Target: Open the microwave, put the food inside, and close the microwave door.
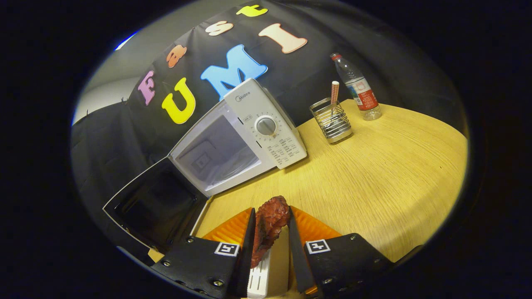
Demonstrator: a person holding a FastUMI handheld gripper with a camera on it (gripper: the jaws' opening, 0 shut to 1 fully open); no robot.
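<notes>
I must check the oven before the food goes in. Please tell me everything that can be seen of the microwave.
The microwave is a white boxy countertop oven standing on the wooden table, beyond the gripper, which is shut on a reddish-brown piece of meat. Its door, white-framed with a dark window, is swung fully open beside the cavity. The cavity looks pale and bare apart from a glass turntable. The control panel carries one round dial with printed markings around and below it. Nothing touches the oven except the table.

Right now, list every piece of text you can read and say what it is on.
"Midea": top of the microwave's control panel.
Print around the dial and below it: too small to read.
Water bottle label: blurred.
Square markers on the tongs, which are shut on the meat: patterns, no words.
</notes>
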